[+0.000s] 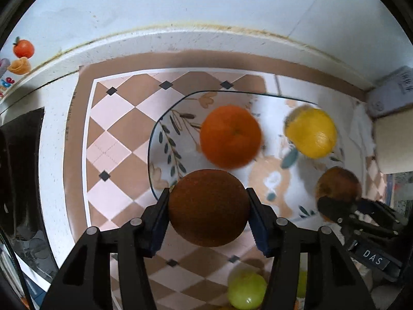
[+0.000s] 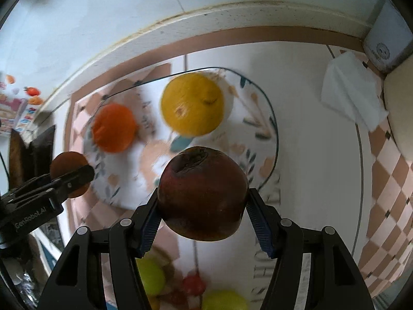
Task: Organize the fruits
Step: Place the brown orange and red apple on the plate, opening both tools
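My left gripper point(image 1: 207, 206) is shut on a brown kiwi point(image 1: 207, 208) and holds it above the near left rim of a floral plate point(image 1: 165, 139). An orange point(image 1: 230, 136) and a yellow lemon point(image 1: 311, 132) lie on the plate. My right gripper point(image 2: 202, 201) is shut on a dark red apple point(image 2: 204, 193) and holds it above the plate's point(image 2: 268, 129) near edge. The right gripper with the apple point(image 1: 339, 184) also shows at the right of the left wrist view. The left gripper with the kiwi point(image 2: 69, 174) shows at the left of the right wrist view.
Green fruits point(image 1: 246, 290) point(image 2: 151, 276) lie on the checkered mat point(image 1: 116, 139) below the grippers. A white tissue point(image 2: 353, 90) lies at the right. A box point(image 1: 392, 93) stands in the back right corner. The counter's raised edge and wall run behind the plate.
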Available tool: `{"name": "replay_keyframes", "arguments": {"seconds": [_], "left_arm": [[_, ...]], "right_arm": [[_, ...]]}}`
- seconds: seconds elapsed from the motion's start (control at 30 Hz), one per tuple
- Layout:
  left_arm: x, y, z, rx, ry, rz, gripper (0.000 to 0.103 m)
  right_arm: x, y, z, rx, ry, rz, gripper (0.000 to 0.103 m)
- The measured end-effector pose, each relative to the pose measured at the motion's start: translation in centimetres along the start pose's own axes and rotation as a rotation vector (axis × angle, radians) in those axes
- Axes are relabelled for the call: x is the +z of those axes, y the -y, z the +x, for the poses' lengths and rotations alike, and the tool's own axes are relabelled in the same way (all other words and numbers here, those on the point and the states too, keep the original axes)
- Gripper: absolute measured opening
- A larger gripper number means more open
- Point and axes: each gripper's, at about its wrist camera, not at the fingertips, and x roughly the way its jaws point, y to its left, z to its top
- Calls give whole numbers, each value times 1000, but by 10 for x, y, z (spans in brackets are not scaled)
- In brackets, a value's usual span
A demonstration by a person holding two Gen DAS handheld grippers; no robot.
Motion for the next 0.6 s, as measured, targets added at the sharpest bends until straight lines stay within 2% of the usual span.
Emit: {"name": "replay_keyframes", "arguments": {"seconds": [0.3,0.4,0.47,0.53,0.6], "left_arm": [[15,0,34,43,-65,-28,54],[16,-3,41,35,-87,-55,54],[15,-5,41,26,-80,-72,63],[15,-6,38,45,-51,-71,84],[14,-7,34,66,-32,-62,92]], "right_arm": [[16,5,18,-51,-19,-18,67],[18,4,19,-54,-30,-22,67],[20,4,17,-51,-28,-16,79],[22,3,12,-62,-16,-18,88],[22,3,7,-68,-10,-22,91]]}}
